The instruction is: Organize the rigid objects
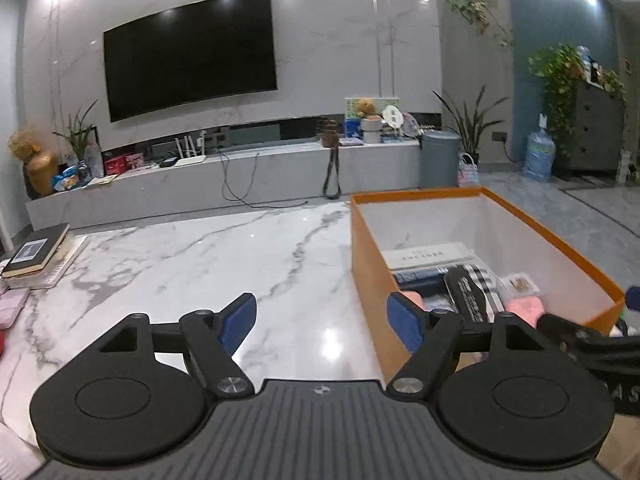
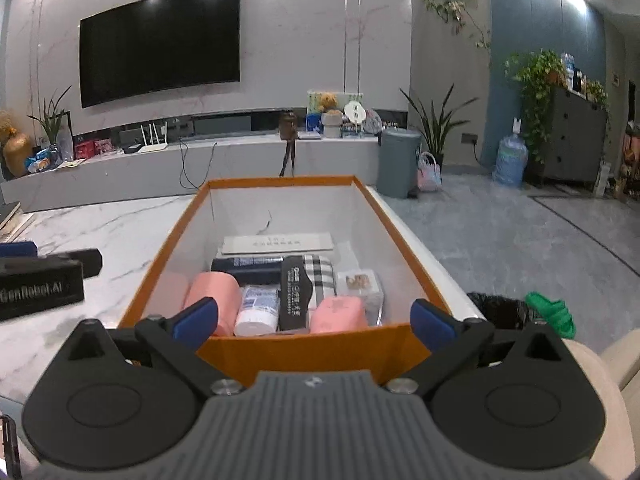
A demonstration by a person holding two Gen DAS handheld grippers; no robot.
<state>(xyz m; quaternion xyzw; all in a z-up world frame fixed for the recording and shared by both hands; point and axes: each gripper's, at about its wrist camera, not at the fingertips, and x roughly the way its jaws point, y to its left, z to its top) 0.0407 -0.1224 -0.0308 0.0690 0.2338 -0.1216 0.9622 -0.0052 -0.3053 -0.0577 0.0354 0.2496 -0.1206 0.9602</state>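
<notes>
An orange box [image 2: 304, 350] with white inner walls stands on the marble table [image 1: 200, 264]. Inside lie a pink cylinder [image 2: 216, 296], a white tube [image 2: 256, 310], a black case [image 2: 294, 296], a plaid item [image 2: 320, 276], a pink block [image 2: 340, 314], a small clear box [image 2: 362, 284] and a white flat box [image 2: 278, 242]. My right gripper [image 2: 314, 320] is open and empty, at the box's near wall. My left gripper [image 1: 324, 322] is open and empty, its right finger [image 1: 404, 322] against the box's left wall [image 1: 372, 280]. The left gripper also shows in the right wrist view [image 2: 40, 276].
A stack of books [image 1: 36, 256] lies at the table's far left. A pink flat item [image 1: 12, 308] sits at the left edge. A black bin [image 2: 500, 310] and green slipper [image 2: 552, 314] are on the floor right of the table. A TV bench [image 1: 224, 176] stands beyond.
</notes>
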